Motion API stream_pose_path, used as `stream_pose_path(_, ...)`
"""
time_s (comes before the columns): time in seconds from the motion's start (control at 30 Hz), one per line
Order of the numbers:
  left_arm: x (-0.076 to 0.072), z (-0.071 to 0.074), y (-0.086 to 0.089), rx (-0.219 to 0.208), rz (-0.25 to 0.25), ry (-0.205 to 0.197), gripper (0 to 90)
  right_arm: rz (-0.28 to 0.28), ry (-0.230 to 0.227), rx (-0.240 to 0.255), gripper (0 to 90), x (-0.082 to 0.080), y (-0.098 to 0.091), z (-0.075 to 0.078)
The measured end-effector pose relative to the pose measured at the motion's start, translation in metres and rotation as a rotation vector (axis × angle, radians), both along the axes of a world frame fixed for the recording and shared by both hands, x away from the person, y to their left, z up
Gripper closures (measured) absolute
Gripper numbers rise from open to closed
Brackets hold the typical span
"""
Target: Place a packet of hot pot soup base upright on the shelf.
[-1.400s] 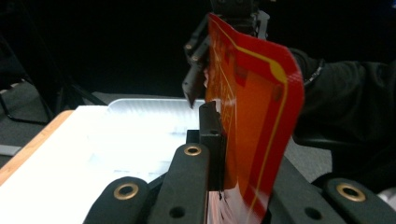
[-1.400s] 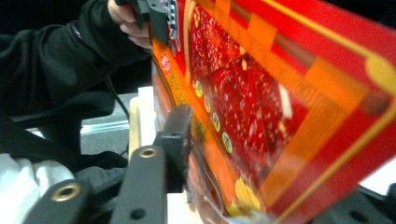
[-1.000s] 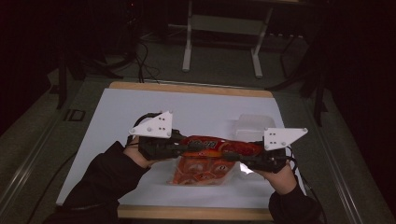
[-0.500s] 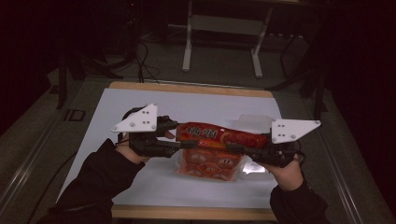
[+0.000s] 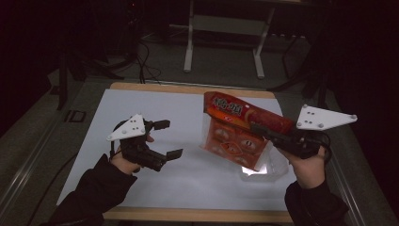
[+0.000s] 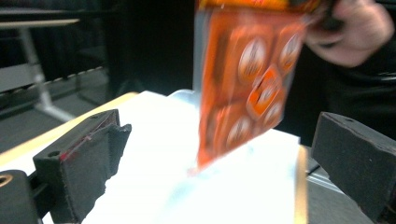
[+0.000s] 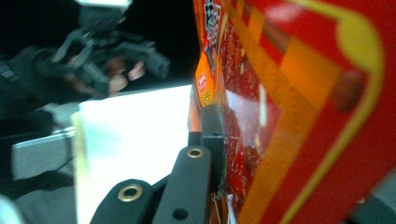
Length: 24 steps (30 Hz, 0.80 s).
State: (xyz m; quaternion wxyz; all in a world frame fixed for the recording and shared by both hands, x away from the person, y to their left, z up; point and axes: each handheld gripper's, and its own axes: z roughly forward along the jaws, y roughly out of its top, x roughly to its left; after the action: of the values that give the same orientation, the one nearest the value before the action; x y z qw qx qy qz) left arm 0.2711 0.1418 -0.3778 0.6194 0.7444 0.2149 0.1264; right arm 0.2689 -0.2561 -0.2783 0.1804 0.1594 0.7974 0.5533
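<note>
A red and orange snack bag hangs tilted above the white table top, its lower corner close to the surface. My right gripper is shut on the bag's red top edge at the right. In the right gripper view one black jaw presses flat against the red bag; the other jaw is hidden behind it. My left gripper is open and holds nothing, well to the left of the bag. In the left gripper view the bag hangs ahead between the wide-apart jaws, with the other hand above it.
A clear plastic container lies on the white top under the bag's right end. The table has a wooden rim. Beyond it stand a metal table frame and cables on a dark floor.
Earlier both grippers held the bag low between them. The left gripper has let go, opened and drawn back to the left. The right gripper has lifted the bag, which now hangs from it.
</note>
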Motion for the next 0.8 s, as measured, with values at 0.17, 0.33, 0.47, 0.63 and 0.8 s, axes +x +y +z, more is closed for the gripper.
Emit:
stream_pose_path(0.17, -0.006, -0.027, 0.007, -0.024, 0.063, 0.018, 2.5, -0.099, -0.045, 0.022, 90.0, -0.003, -0.010, 0.004)
stream_pose_path(0.33, -0.013, -0.053, 0.013, -0.034, 0.111, 0.014, 2.5, -0.208, -0.096, 0.039, 90.0, -0.007, -0.027, 0.008)
stream_pose_path(0.47, -0.019, -0.069, 0.016, -0.003, 0.140, 0.003, 2.5, -0.235, -0.078, 0.047, 90.0, -0.002, -0.043, 0.005)
stream_pose_path(0.63, -0.028, -0.086, 0.018, 0.014, 0.160, 0.027, 2.5, -0.265, -0.048, 0.045, 90.0, 0.007, -0.058, -0.011)
stream_pose_path(0.8, -0.032, -0.093, 0.023, 0.022, 0.145, 0.052, 1.3, -0.313, -0.015, 0.034, 90.0, 0.019, -0.072, -0.032)
